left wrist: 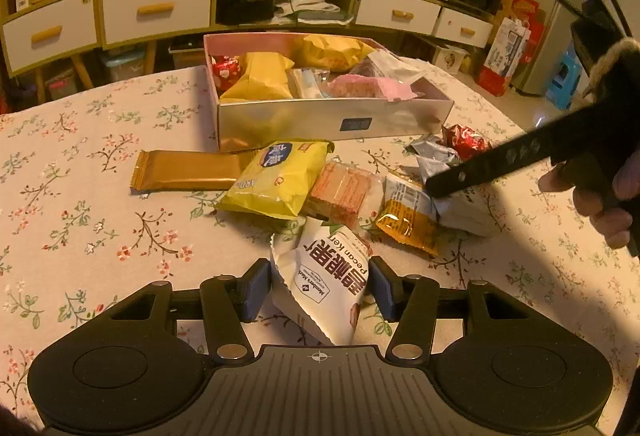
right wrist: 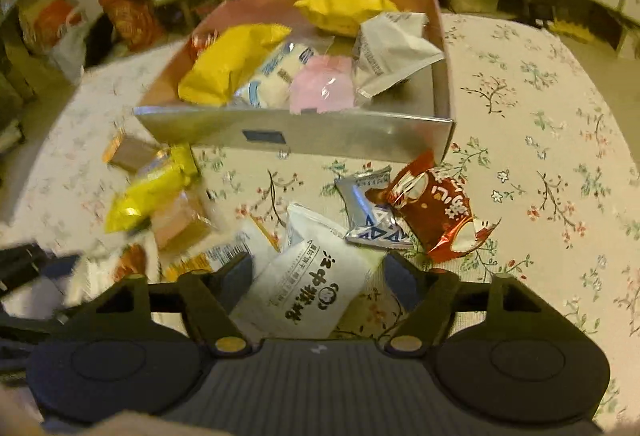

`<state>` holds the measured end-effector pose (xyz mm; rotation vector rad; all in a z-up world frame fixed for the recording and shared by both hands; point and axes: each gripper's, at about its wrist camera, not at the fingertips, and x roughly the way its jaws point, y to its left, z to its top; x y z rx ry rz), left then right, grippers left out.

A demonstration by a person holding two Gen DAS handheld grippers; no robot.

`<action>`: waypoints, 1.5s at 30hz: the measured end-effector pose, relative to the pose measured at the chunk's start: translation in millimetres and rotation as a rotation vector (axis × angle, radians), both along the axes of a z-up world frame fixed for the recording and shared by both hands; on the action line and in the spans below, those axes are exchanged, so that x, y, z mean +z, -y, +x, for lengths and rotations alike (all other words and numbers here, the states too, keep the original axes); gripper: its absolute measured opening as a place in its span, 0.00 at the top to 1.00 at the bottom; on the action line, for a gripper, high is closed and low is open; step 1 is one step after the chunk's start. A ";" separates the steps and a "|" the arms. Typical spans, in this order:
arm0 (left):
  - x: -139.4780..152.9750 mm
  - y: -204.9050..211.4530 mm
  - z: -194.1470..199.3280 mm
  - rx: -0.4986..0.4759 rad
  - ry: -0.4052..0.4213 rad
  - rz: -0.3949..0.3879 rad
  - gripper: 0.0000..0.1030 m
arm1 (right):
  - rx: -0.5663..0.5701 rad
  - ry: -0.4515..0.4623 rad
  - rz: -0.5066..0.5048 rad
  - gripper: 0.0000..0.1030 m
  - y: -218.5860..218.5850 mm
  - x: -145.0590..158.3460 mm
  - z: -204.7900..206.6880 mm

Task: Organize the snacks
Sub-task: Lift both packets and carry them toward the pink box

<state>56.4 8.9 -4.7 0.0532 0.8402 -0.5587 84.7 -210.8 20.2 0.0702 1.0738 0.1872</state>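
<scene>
A cardboard box holding several snack packets stands on the floral table; it also shows in the right wrist view. Loose snacks lie in front of it. My left gripper is open with a white pecan packet lying between its fingers. My right gripper is open around a white packet with black writing; its finger shows in the left wrist view above an orange-and-white packet. A yellow chip bag, a gold bar, a red packet and a silver packet lie nearby.
Cabinets with white drawers stand behind the table. The tablecloth stretches left of the snacks and also right of them. A person's hand holds the right gripper at the right edge.
</scene>
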 end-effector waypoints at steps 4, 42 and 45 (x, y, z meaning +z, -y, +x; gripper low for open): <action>1.4 1.6 -1.5 -0.003 0.001 0.018 0.49 | 0.076 0.029 -0.100 0.43 -9.0 0.4 -9.9; 30.0 9.6 -17.7 -0.005 0.058 -0.002 0.59 | 0.142 0.128 -0.014 0.58 16.6 32.2 -37.6; 35.3 11.8 -15.2 0.014 0.070 -0.012 0.59 | 0.136 0.147 0.005 0.58 15.9 39.3 -35.4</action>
